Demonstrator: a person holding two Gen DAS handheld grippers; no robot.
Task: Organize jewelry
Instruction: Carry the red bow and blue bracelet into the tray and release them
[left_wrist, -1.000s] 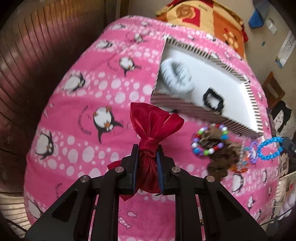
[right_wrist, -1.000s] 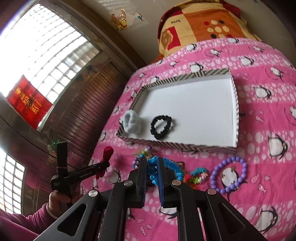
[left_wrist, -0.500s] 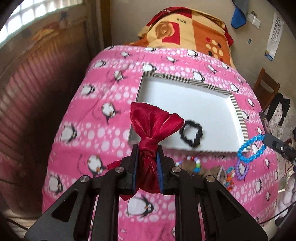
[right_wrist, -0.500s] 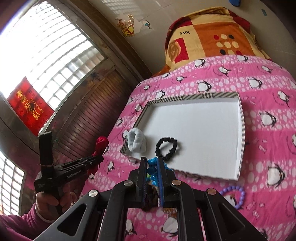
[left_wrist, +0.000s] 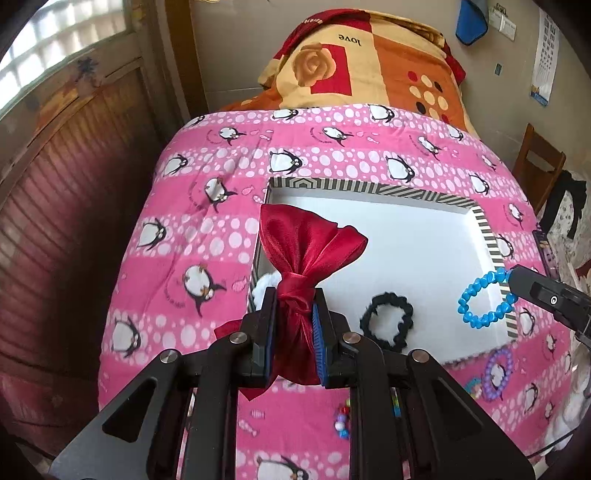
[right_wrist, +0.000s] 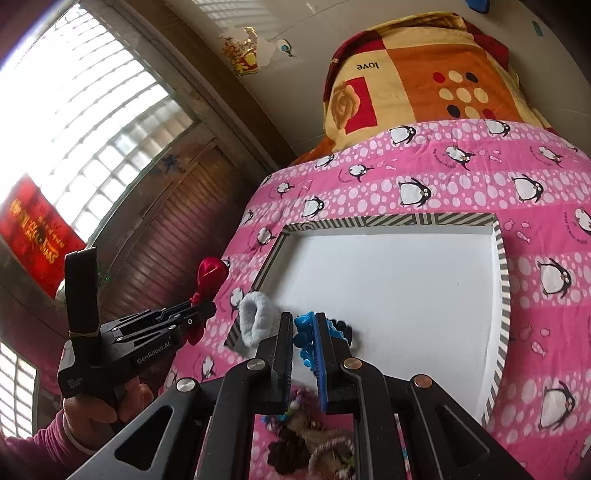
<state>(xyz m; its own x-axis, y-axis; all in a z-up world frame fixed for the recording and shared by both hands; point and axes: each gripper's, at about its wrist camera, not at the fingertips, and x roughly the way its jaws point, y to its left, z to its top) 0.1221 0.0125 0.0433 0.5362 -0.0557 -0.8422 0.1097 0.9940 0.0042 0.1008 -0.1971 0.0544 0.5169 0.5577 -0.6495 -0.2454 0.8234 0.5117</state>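
Observation:
My left gripper (left_wrist: 294, 306) is shut on the knot of a red satin bow (left_wrist: 308, 243), held above the near left corner of the white tray (left_wrist: 421, 194) with its striped rim. My right gripper (right_wrist: 305, 325) is shut on a blue bead bracelet (right_wrist: 305, 341); in the left wrist view that bracelet (left_wrist: 480, 301) hangs over the tray's near right edge from the right gripper (left_wrist: 511, 278). Inside the tray lie a black scrunchie (left_wrist: 386, 321) and a white fluffy scrunchie (right_wrist: 255, 319). The left gripper (right_wrist: 205, 304) with the bow (right_wrist: 210, 271) shows at the left of the right wrist view.
The tray rests on a pink penguin blanket (left_wrist: 207, 236). In front of it lie a purple bead bracelet (left_wrist: 496, 373), colourful beads (left_wrist: 341, 421) and a brown fuzzy piece (right_wrist: 295, 443). A folded orange quilt (left_wrist: 369, 66) sits behind. A wooden wall panel (left_wrist: 55, 221) runs along the left.
Both grippers have moved forward and up toward the tray with their loads. The bow now hangs over the tray's near left corner, the blue bracelet over its near right edge.

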